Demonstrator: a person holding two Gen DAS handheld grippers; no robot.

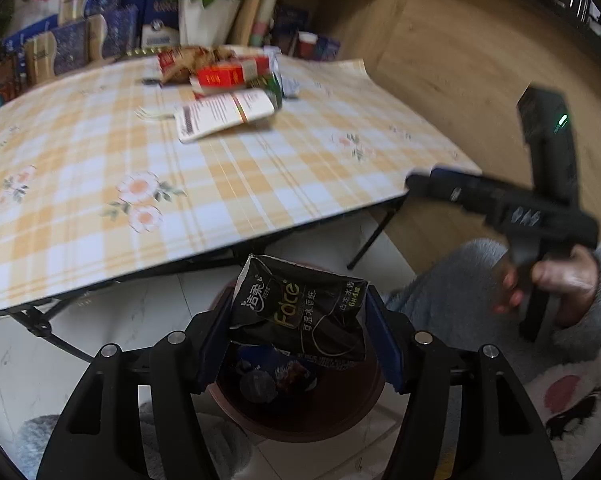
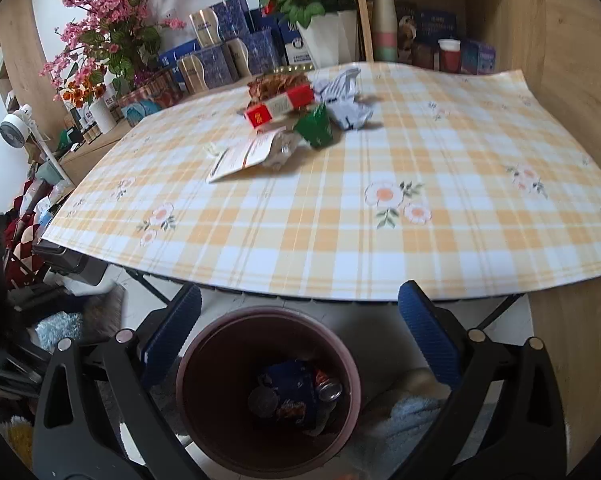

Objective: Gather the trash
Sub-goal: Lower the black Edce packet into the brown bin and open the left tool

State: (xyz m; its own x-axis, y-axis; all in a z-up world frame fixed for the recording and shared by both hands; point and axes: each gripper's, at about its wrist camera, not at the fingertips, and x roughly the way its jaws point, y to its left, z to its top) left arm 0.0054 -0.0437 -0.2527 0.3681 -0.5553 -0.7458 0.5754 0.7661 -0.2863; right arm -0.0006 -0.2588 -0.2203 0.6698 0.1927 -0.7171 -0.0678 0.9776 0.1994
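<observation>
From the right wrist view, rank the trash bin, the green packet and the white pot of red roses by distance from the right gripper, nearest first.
1. Trash bin: directly below the open jaws of the right gripper, on the floor.
2. Green packet: mid-table, in the trash pile.
3. White pot of red roses: behind the table's far edge.

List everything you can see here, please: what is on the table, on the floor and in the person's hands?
Black tissue packet: one, black, in the left gripper above the bin.
Bin: one, dark red, on the floor by the table's near edge, with a can and wrappers inside.
Red box: one, red and white, in the trash pile at the table's far side.
Green wrapper: one, green, same pile.
White leaflet: one, white, pile's near edge.
Crumpled paper: pale grey, pile's right.
Table: one, yellow checked cloth.
Rose pot: one, white, behind the table.
Left gripper: shut on the packet.
Right gripper: open, empty, over the bin.
</observation>
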